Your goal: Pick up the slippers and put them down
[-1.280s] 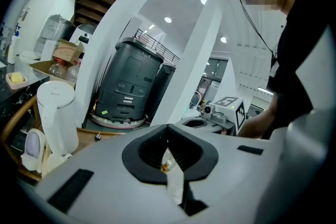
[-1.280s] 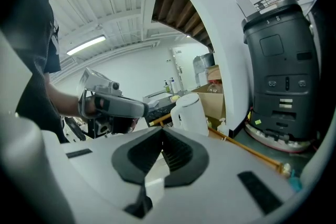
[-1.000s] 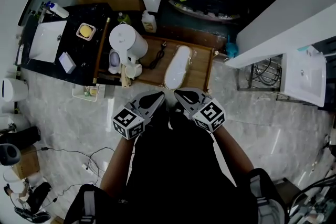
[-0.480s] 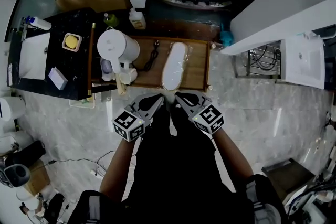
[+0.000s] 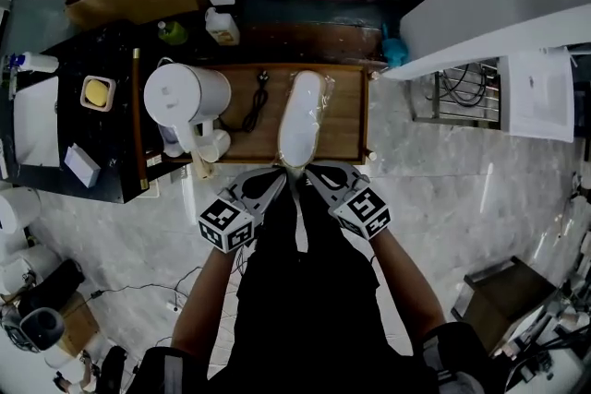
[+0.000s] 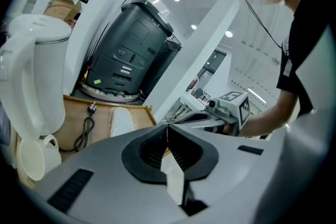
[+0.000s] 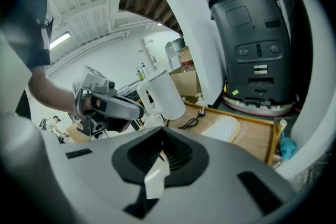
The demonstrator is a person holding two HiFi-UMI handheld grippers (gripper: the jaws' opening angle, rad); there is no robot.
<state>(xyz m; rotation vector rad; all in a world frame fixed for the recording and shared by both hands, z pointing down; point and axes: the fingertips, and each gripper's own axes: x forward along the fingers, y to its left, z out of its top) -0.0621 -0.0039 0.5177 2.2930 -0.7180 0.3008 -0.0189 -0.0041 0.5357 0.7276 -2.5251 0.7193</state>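
Note:
A pair of white slippers [image 5: 300, 117] in clear wrap lies lengthwise on a wooden tray [image 5: 346, 120]; it also shows in the left gripper view [image 6: 122, 120] and the right gripper view [image 7: 224, 127]. My left gripper [image 5: 277, 182] and right gripper [image 5: 314, 171] hover side by side at the tray's near edge, just short of the slippers' near end. Both are shut with nothing between the jaws, as the left gripper [image 6: 167, 124] and right gripper [image 7: 161, 132] views confirm. Neither touches the slippers.
A white kettle [image 5: 183, 95] with a cup [image 5: 214, 145] and a black power cord [image 5: 251, 106] occupy the tray's left part. A black counter with a sink [image 5: 32, 120] lies to the left. A dark machine [image 6: 131, 55] stands behind the tray, a wire rack [image 5: 462, 92] to the right.
Both grippers have come down toward the tray; the slippers' near end now lies right at their tips. Their jaws stayed shut.

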